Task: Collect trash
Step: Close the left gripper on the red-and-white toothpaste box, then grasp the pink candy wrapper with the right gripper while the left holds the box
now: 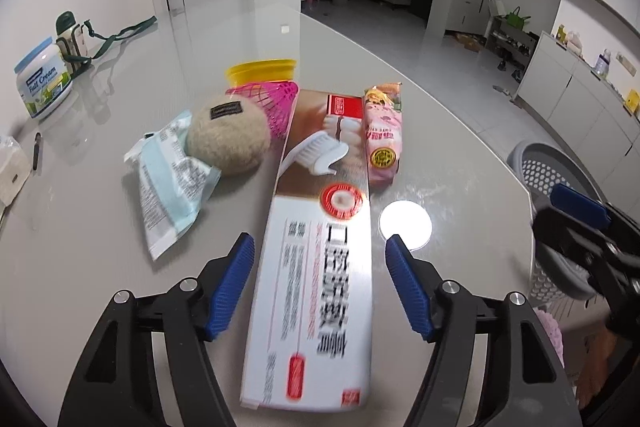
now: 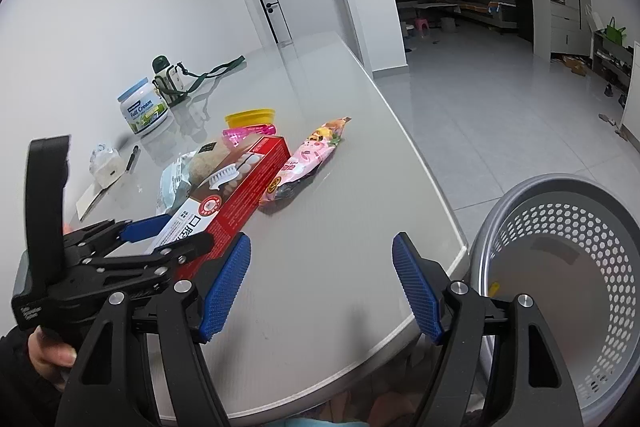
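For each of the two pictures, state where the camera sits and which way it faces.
Left wrist: on the left gripper, facing down the table at the toothpaste box between its open fingers.
Right wrist: on the right gripper, open over bare table edge, facing the basket; the left gripper and a hand show.
Shared: box, snack packet, basket.

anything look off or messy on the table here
Nothing spilled or broken. The long toothpaste box lies flat between the left tool's open pads, untouched. The pink snack wrapper lies beside it, and the grey basket stands upright off the table edge.
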A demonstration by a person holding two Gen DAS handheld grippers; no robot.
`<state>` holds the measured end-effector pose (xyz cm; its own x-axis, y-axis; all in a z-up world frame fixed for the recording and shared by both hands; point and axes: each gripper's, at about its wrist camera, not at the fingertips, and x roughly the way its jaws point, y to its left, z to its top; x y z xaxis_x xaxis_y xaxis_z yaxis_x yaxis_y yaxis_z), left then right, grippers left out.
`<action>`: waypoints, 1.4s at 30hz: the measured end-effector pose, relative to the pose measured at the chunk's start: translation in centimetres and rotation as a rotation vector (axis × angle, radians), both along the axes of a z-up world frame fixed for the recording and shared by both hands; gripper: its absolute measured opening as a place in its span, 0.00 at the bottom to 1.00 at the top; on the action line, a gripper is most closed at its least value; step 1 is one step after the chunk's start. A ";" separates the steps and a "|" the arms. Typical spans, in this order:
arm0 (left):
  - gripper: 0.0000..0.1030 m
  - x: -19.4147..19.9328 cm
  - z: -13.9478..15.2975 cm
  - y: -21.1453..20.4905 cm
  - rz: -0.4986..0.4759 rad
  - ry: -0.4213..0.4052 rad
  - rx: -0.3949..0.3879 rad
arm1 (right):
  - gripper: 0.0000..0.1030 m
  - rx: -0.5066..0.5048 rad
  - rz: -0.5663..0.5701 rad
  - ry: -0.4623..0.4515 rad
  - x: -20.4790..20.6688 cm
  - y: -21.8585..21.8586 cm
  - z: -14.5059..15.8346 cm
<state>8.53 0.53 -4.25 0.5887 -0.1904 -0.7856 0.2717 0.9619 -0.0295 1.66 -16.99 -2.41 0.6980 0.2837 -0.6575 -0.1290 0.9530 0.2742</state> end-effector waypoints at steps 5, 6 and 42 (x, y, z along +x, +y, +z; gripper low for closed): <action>0.56 1.3 -1.2 -0.9 0.014 0.041 0.016 | 0.68 0.000 -0.011 0.000 -0.1 -0.5 0.0; 0.53 1.4 -1.3 -0.9 0.011 0.046 0.013 | 0.68 0.001 -0.016 0.000 0.0 -0.6 0.0; 0.49 0.6 3.1 7.5 0.251 -0.253 0.005 | 0.68 -0.221 -0.111 0.186 14.5 7.1 -4.2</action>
